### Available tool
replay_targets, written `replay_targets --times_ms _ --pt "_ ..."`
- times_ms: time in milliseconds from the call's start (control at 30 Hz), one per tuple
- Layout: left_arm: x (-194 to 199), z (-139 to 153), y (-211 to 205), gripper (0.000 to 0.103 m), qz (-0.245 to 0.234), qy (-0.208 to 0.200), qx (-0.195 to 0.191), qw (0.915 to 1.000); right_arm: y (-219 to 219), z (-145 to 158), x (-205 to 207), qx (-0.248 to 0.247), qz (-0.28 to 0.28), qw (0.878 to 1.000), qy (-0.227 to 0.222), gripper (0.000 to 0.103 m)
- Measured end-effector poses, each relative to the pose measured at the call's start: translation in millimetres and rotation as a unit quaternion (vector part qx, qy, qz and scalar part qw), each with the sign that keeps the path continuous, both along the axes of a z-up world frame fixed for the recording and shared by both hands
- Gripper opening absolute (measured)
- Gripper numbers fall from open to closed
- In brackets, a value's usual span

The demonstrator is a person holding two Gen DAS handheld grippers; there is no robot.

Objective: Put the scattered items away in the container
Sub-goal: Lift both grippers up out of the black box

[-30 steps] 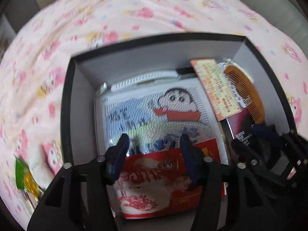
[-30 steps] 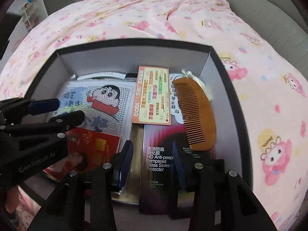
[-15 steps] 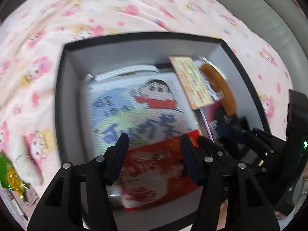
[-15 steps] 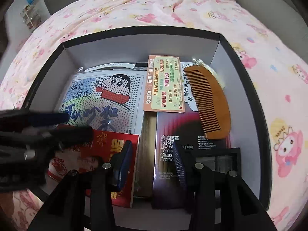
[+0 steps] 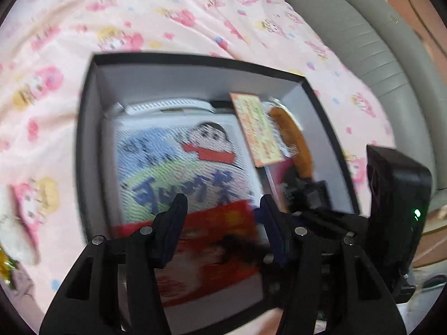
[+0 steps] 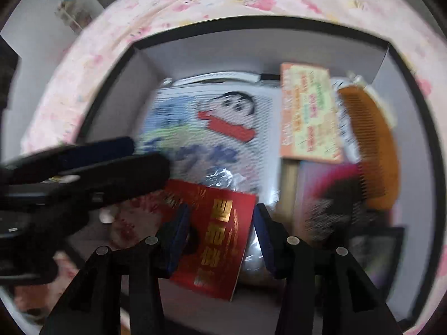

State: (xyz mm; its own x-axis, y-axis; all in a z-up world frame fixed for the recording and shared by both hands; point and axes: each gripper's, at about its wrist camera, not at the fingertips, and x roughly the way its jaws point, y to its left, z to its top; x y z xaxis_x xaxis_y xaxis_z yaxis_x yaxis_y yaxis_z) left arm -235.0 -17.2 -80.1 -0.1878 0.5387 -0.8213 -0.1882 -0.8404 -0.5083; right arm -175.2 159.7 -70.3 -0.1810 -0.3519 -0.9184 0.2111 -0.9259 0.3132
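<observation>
A black box with a grey inside [image 5: 86,139] [image 6: 117,83] lies on the pink bedspread. It holds a cartoon-print pack [image 5: 178,162] [image 6: 212,128], a red packet [image 5: 212,240] [image 6: 220,240], an orange card [image 5: 259,128] [image 6: 307,114], a wooden comb [image 5: 296,142] [image 6: 371,150] and a dark screen-protector box [image 6: 329,189]. My left gripper [image 5: 222,223] is open and empty above the red packet. My right gripper [image 6: 220,234] is open and empty, straddling the red packet's right part. The left gripper also shows at left in the right wrist view [image 6: 83,167].
The pink patterned bedspread [image 5: 167,14] surrounds the box. A pink cartoon packet [image 5: 30,206] and a green-gold wrapper [image 5: 4,265] lie on it left of the box. A grey padded bed edge [image 5: 363,55] runs at right.
Both views have shifted and blurred. The right gripper has moved left, from over the dark screen-protector box to over the red packet. The left gripper has risen slightly. Both stay open.
</observation>
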Motion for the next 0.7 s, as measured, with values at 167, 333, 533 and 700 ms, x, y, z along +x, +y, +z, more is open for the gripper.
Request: replay_targets --times_ms 167,333,533,700 --pt "12.8 7.8 -8.8 0.055 0.005 0.007 0.021 0.9997 12.3 25.5 27.3 0.037 -0.042 0.996 0.064 0.043" --pt "57.7 45.1 1.4 0.056 -0.010 0.087 -0.028 0.9958 32.9 51.2 58.4 0.027 -0.113 0.986 0.119 0.043" --pt "129.3 87.0 21.4 0.057 -0.041 0.160 -0.004 0.9862 38.9 76.3 110.9 0.014 -0.151 0.972 0.178 0.043" --pt "169.5 98.8 34.2 0.065 -0.061 0.178 0.004 0.9822 29.3 78.1 140.0 -0.005 -0.143 0.973 0.183 0.043"
